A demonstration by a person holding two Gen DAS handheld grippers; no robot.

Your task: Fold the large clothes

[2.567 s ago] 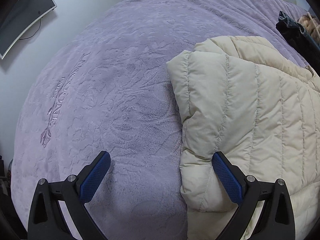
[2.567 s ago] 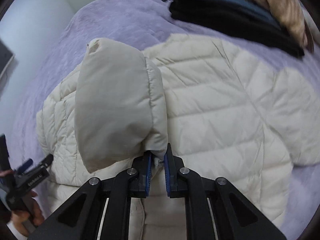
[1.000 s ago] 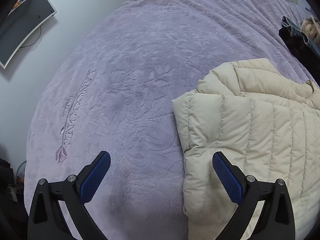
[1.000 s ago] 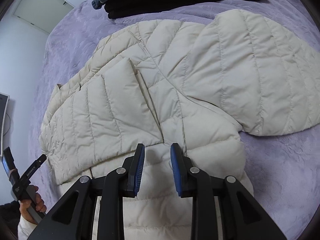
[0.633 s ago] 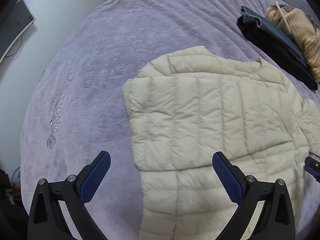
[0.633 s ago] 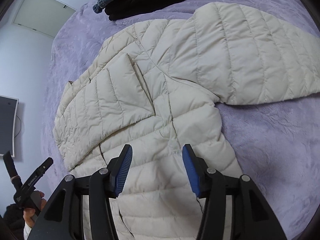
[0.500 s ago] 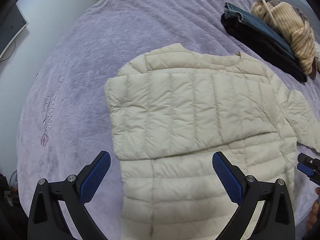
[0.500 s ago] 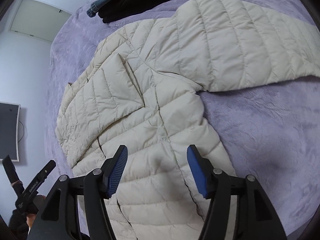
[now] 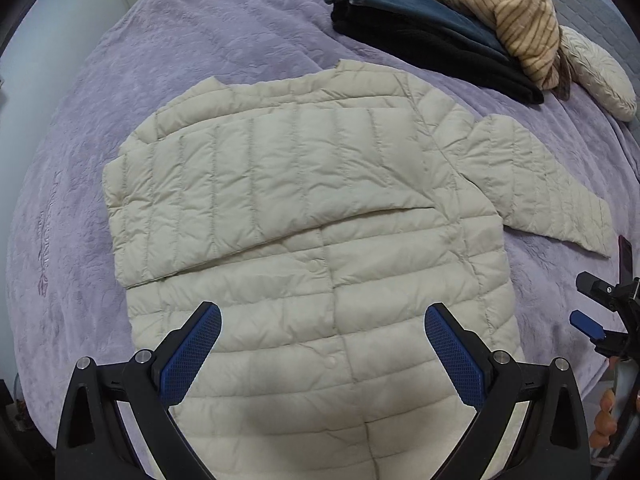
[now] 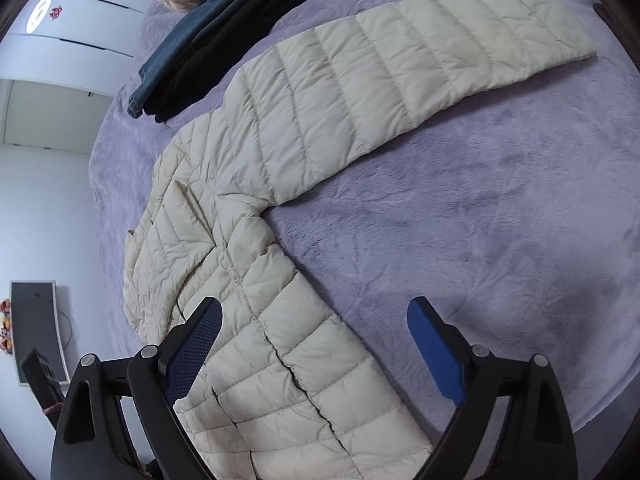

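Note:
A cream quilted down jacket (image 9: 320, 248) lies flat on the lilac bedspread (image 9: 200, 40). One sleeve is folded across its chest. The other sleeve (image 10: 400, 80) stretches out straight over the blanket. My left gripper (image 9: 322, 344) hovers open above the jacket's lower front, nothing between its blue pads. My right gripper (image 10: 314, 344) hangs over the jacket's hem corner (image 10: 320, 380), its jaws still opening wide, pads off the fabric. In the left wrist view the right gripper (image 9: 596, 312) shows at the right edge, past the jacket's side.
A stack of folded dark clothes (image 9: 420, 36) with a tan striped sweater (image 9: 500, 12) on top lies at the far side of the bed, beside a cream pillow (image 9: 596, 76). A monitor (image 10: 38, 328) hangs on the wall to the left.
The right gripper let go of the folded sleeve, opened wide and drew back toward the hem. The left gripper swung from the bed's left side to over the jacket's front.

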